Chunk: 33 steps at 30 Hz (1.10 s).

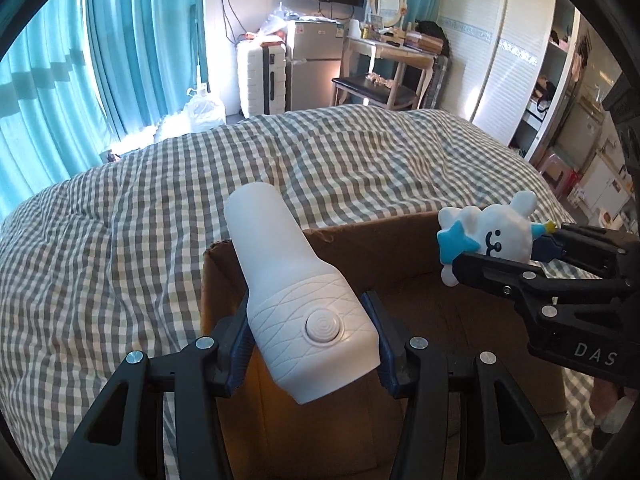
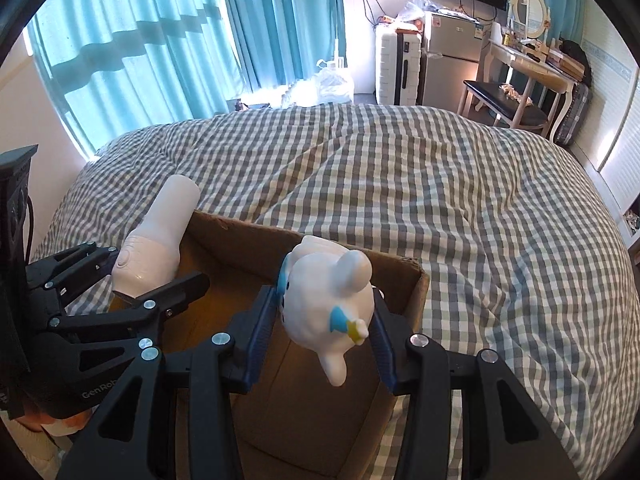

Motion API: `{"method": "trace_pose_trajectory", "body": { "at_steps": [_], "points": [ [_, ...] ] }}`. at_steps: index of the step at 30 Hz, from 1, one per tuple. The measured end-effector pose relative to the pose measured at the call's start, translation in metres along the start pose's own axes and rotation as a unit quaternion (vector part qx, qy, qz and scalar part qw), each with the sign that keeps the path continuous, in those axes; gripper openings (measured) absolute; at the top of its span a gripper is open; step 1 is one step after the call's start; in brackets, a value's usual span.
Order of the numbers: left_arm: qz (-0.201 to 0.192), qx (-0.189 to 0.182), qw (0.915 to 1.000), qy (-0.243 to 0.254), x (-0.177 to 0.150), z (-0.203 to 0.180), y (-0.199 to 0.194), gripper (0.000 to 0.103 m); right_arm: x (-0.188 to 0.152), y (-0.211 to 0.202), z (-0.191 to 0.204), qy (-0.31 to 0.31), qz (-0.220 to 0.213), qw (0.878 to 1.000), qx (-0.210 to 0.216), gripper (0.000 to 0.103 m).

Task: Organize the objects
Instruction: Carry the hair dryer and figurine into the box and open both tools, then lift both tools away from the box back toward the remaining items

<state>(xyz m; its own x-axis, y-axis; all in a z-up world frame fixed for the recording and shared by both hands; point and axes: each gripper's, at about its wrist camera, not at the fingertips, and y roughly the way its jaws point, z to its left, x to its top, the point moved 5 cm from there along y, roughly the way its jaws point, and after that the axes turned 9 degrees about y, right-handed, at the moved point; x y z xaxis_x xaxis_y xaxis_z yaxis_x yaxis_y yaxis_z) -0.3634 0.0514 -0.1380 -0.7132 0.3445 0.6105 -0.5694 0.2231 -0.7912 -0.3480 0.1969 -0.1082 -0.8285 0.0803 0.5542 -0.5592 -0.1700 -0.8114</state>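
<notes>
My left gripper point(image 1: 310, 336) is shut on a white plastic bottle-shaped device point(image 1: 296, 292) with a round button, holding it above the left side of an open cardboard box point(image 1: 360, 240). It also shows in the right wrist view point(image 2: 156, 236). My right gripper point(image 2: 324, 320) is shut on a white bunny figurine point(image 2: 328, 300) with a blue star, held above the box point(image 2: 224, 248). In the left wrist view the figurine point(image 1: 496, 236) and right gripper point(image 1: 516, 256) are at the right.
The box sits on a bed with a grey-and-white checked cover point(image 1: 120, 240). Beyond the bed are teal curtains point(image 1: 132, 40), a white suitcase point(image 1: 262, 76), a small fridge point(image 1: 316, 60), a dressing table point(image 1: 392, 48) and a wardrobe point(image 1: 508, 60).
</notes>
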Motion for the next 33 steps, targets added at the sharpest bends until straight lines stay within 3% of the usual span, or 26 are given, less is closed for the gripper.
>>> {"method": "trace_pose_trajectory", "body": {
  "at_steps": [6,9,13,21,33],
  "points": [
    [0.000,-0.008,1.0000,0.004,-0.010,-0.002,0.002,0.053,-0.002,-0.002,0.001,0.001,-0.003,1.000,-0.001,0.045],
    [-0.006,-0.006,0.9999,0.006,-0.007,-0.005,-0.001,0.060,0.001,-0.009,0.003,0.006,-0.009,1.000,0.003,0.047],
    [-0.022,-0.009,0.9997,-0.004,0.000,-0.006,-0.017,0.090,0.007,-0.025,0.004,0.010,-0.025,1.000,0.008,0.056],
    [-0.042,0.018,0.9989,-0.013,0.012,0.000,-0.067,0.092,0.017,-0.075,0.012,0.019,-0.053,0.998,0.008,0.073],
    [-0.117,0.060,0.9912,-0.016,0.023,-0.006,-0.196,0.099,0.014,-0.202,0.036,0.005,-0.149,0.989,0.001,0.088]
  ]
}}
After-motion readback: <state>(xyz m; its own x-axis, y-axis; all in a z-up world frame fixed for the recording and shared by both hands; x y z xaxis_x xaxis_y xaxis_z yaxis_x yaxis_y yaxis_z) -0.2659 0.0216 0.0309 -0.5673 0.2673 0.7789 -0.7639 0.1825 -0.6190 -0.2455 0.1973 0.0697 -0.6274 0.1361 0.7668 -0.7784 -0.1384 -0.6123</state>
